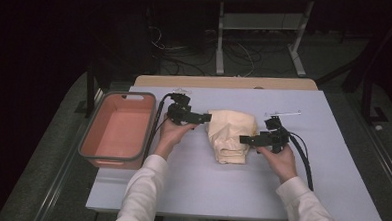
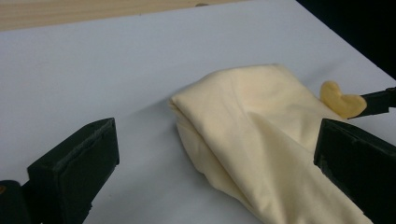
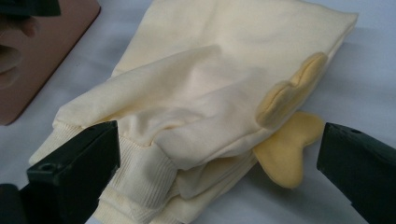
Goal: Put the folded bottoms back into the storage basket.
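The pale table (image 1: 205, 186) bears a folded cream garment (image 1: 231, 134).

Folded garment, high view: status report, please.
Left hand-held gripper and right hand-held gripper open, flanking folded cream garment. Garment flat on table, ungripped. Pink bin left, nothing between.

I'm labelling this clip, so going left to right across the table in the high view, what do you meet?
Pink bin → left gripper → folded cream garment → right gripper
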